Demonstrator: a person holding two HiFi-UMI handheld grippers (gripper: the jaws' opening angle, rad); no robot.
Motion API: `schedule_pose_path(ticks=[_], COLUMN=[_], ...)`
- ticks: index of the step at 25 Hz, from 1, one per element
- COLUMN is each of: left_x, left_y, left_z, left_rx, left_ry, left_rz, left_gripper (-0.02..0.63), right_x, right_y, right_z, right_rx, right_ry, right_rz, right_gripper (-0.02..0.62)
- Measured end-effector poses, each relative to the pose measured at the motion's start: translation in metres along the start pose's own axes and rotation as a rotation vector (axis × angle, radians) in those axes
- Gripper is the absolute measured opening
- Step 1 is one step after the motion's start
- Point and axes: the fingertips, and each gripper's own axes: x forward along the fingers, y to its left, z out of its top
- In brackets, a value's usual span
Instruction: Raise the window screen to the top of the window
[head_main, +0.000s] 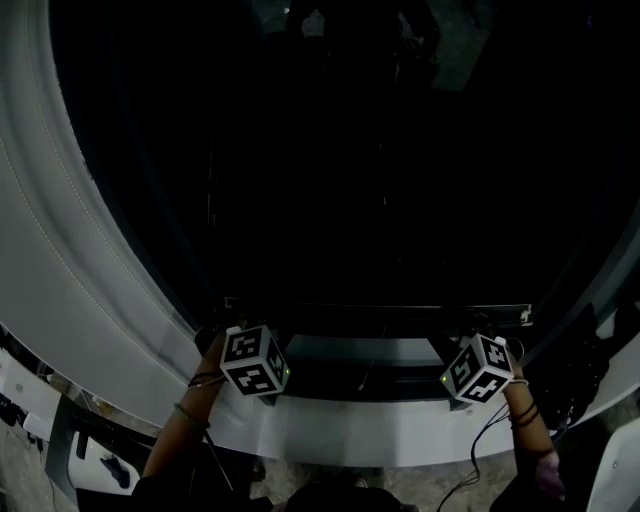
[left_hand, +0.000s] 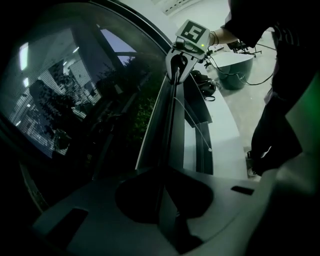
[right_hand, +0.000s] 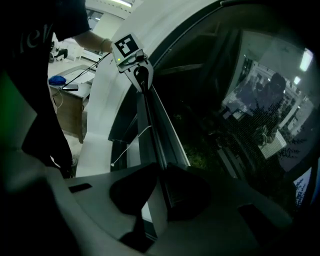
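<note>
The window screen's dark bottom bar (head_main: 375, 312) runs level across the low part of the dark window (head_main: 330, 150). My left gripper (head_main: 222, 335) is shut on the bar's left end, and my right gripper (head_main: 482, 338) is shut on its right end. In the left gripper view the bar (left_hand: 172, 125) runs from my left gripper (left_hand: 165, 200) away to the right gripper (left_hand: 176, 67). In the right gripper view the bar (right_hand: 152, 125) runs from my right gripper (right_hand: 157, 200) to the left gripper (right_hand: 141, 75). A thin white pull cord (right_hand: 131, 142) hangs below the bar.
A wide white curved window frame (head_main: 60, 270) rings the glass, with a white sill (head_main: 350, 430) under the grippers. Dark gear (left_hand: 202, 85) lies on the sill. A desk with a blue object (right_hand: 57, 80) stands behind. The person's dark clothing (left_hand: 280, 125) is close by.
</note>
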Motion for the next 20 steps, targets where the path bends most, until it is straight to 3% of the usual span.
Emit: schedule_pose_path(ticks=[3,6,10,13,15,20], left_x=[0.0,0.004,0.006,0.007,0.009,-0.01], left_y=[-0.002,-0.004,0.0,0.0,-0.002,0.014], left_z=[0.0,-0.003,-0.008,-0.008,-0.007,0.002], left_rx=[0.046,0.126,0.081,0.144,0.158,0.042], left_ry=[0.026,0.107,0.197,0.243,0.239,0.128], left_rz=[0.008,0.036,-0.037,0.022,0.056,0.047], left_gripper=[0.041,0.04,0.036,0.018,0.017,0.025], right_x=[0.0,-0.001,0.004,0.003,0.002,-0.012], right_y=[0.0,-0.001,-0.004,-0.006,-0.004,-0.017], right_z=[0.0,0.002,0.008,0.008,0.005,0.017], right_rx=[0.023,0.023,0.121,0.171,0.131,0.035], right_ry=[0.052,0.063,0.007,-0.012,0.014,-0.005], right_rz=[0.05,0.087,0.159,0.139,0.116,0.019], right_gripper=[0.057,0.048,0.035,0.036,0.035,0.037])
